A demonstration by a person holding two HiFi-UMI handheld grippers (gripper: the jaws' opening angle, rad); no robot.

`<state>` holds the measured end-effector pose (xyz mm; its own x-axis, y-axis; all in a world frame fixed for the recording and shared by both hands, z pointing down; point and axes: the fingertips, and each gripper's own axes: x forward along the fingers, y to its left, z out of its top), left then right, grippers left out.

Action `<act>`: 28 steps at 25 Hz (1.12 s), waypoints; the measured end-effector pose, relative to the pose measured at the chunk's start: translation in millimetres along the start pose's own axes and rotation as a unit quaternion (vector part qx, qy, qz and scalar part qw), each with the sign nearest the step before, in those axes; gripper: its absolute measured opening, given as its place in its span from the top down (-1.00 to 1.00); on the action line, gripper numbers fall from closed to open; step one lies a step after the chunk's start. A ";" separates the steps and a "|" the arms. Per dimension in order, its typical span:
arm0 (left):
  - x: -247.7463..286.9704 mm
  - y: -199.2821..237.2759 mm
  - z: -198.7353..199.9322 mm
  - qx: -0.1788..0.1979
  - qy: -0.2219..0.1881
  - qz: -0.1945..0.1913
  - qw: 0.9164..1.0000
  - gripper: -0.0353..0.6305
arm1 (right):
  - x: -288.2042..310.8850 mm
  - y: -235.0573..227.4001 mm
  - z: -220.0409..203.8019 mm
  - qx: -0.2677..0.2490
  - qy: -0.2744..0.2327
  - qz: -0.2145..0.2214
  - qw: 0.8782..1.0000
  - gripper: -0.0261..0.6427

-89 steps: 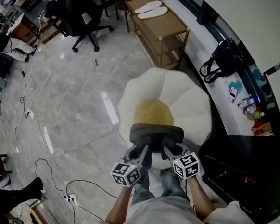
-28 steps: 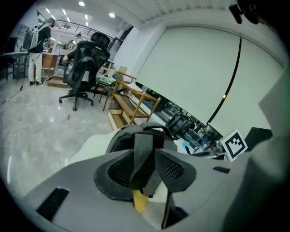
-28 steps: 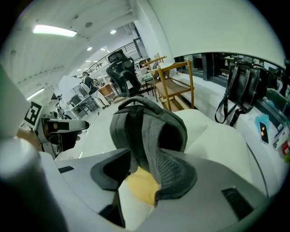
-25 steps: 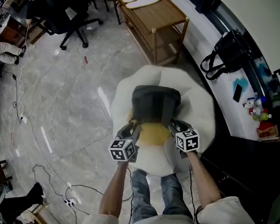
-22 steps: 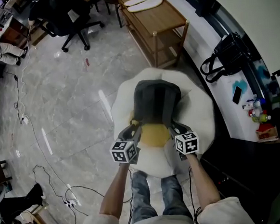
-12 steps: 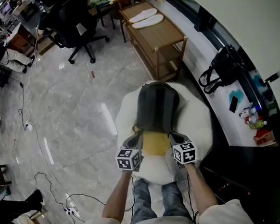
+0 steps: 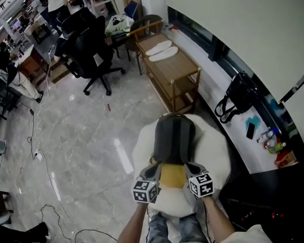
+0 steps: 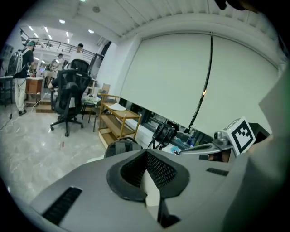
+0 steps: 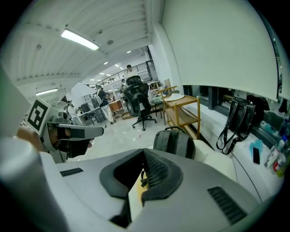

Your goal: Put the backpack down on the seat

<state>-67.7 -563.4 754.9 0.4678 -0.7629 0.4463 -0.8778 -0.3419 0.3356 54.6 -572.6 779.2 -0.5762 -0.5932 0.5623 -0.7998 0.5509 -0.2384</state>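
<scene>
The dark grey backpack [image 7: 174, 138] lies on the white, egg-shaped seat [image 7: 215, 155], resting against its back, above the yellow cushion [image 7: 172, 176]. My left gripper [image 7: 152, 172] and right gripper [image 7: 190, 169] hover at the near edge of the seat, either side of the cushion, clear of the backpack. Both have just been closing and now stand shut with nothing between the jaws. The left gripper view has its shut jaws [image 8: 146, 176] in front and the backpack [image 8: 118, 147] beyond. Past its own shut jaws [image 9: 142, 174], the right gripper view shows the backpack [image 9: 176, 142].
A wooden shelf cart [image 7: 173, 68] stands just behind the seat. A black office chair [image 7: 91, 56] is at the far left, a black bag [image 7: 239, 96] on the window ledge at right, a black cabinet [image 7: 271, 198] beside me, and cables [image 7: 48, 178] across the floor.
Both grippers have drawn back from the backpack's lower end and risen, and their jaws have closed empty. The backpack stays on the seat.
</scene>
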 end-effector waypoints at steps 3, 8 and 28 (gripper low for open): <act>-34.9 -19.9 27.6 0.034 -0.036 -0.016 0.999 0.80 | -32.4 24.1 31.0 -0.022 -0.045 -0.001 0.999 0.84; -87.7 -46.0 75.5 0.055 -0.091 -0.030 0.994 0.80 | -83.9 69.4 90.6 -0.080 -0.111 0.004 0.991 0.84; -190.5 -44.4 121.4 0.069 -0.158 -0.045 0.984 0.80 | -126.4 168.2 138.0 -0.105 -0.176 -0.017 0.979 0.84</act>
<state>-130.4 -469.5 554.2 0.5080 -0.8510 0.1329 -0.8502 -0.4706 0.2361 -30.4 -486.0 558.8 -0.6016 -0.7582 0.2514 -0.7886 0.6139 -0.0358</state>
